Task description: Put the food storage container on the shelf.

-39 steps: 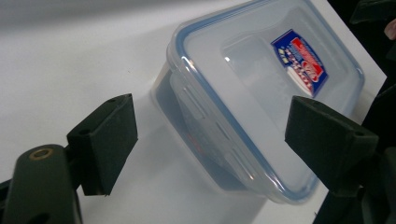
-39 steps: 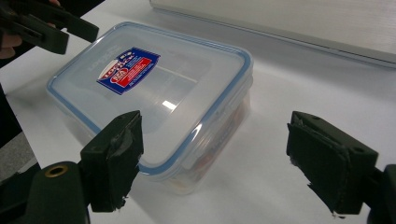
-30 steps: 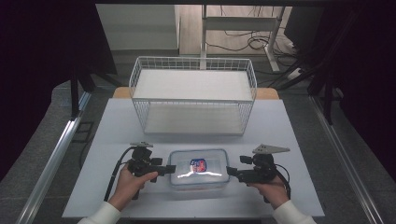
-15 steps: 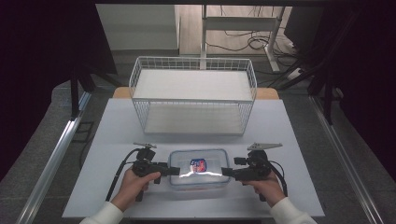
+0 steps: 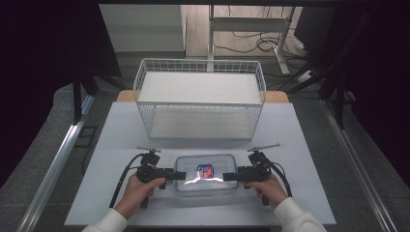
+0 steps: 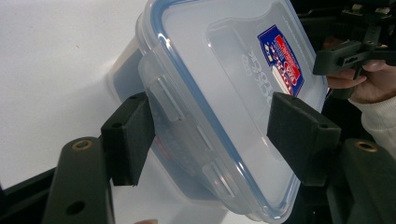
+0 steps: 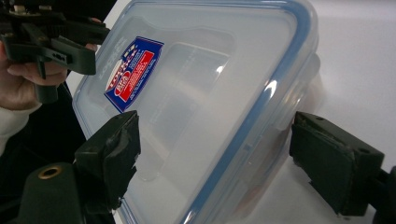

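Left gripper [image 5: 180, 175] and right gripper [image 5: 227, 176] both gape wide astride the clear lidded box [image 5: 206, 173] (contents unclear), low centre of frame; both have closed in since earlier.

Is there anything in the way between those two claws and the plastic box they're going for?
Nothing visible. The left claw and right claw sit at opposite short ends of the lidded clear box, open, their pads straddling its rim in both gripper views. Only bare white table lies around it.
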Action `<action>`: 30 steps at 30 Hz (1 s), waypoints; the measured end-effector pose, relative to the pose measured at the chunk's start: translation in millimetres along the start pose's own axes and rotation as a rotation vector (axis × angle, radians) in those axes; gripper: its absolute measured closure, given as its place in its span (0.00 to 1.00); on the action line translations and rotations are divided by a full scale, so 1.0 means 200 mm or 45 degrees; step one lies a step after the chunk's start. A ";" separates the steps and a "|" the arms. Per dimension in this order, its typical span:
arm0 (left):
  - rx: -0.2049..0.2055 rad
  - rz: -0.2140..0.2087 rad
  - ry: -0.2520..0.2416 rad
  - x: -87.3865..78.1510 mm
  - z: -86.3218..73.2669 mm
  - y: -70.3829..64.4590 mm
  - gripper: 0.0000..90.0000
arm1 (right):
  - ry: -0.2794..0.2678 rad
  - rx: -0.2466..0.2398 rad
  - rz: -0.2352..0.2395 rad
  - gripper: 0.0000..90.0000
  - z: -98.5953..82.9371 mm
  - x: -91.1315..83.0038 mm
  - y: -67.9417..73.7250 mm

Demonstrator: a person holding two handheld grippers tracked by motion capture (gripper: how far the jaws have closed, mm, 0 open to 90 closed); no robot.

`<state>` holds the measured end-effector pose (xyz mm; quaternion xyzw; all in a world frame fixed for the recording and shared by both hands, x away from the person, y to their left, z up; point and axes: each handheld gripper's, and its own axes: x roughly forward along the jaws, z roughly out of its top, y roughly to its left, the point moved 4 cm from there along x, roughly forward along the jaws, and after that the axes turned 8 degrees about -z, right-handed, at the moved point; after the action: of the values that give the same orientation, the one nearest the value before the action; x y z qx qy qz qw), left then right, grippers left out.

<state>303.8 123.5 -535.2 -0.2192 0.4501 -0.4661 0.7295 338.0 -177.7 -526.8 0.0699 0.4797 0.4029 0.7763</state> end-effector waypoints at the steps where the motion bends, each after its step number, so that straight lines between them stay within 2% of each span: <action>1: -0.001 -0.001 -0.004 0.00 0.00 0.00 0.37 | 0.004 0.017 0.007 0.24 0.00 -0.01 0.00; 3: -0.005 -0.002 -0.012 0.00 0.00 0.00 0.37 | 0.014 0.050 0.012 0.31 0.00 -0.02 -0.01; 7: 0.013 -0.005 -0.033 -0.02 -0.01 -0.01 0.42 | 0.017 0.055 0.014 0.39 0.00 -0.06 -0.01; 9: 0.027 -0.005 -0.052 -0.03 -0.02 -0.03 0.44 | 0.007 0.078 0.026 0.43 -0.01 -0.08 -0.01; 14: 0.041 -0.007 -0.074 -0.05 -0.04 -0.05 0.50 | -0.010 0.094 0.014 0.48 -0.02 -0.11 0.01; 20: 0.075 0.024 -0.094 -0.06 -0.07 -0.10 0.52 | -0.041 0.118 0.008 0.53 -0.05 -0.14 0.04; 24: 0.061 0.019 -0.128 -0.06 -0.08 -0.12 0.53 | -0.041 0.114 -0.015 0.54 -0.07 -0.16 0.07; 30: 0.076 0.043 -0.134 -0.06 -0.09 -0.15 0.54 | -0.046 0.135 -0.016 0.55 -0.08 -0.17 0.07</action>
<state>271.7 123.0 -517.0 -0.2139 0.4007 -0.4546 0.7662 309.6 -196.1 -504.1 0.1153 0.4869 0.3705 0.7826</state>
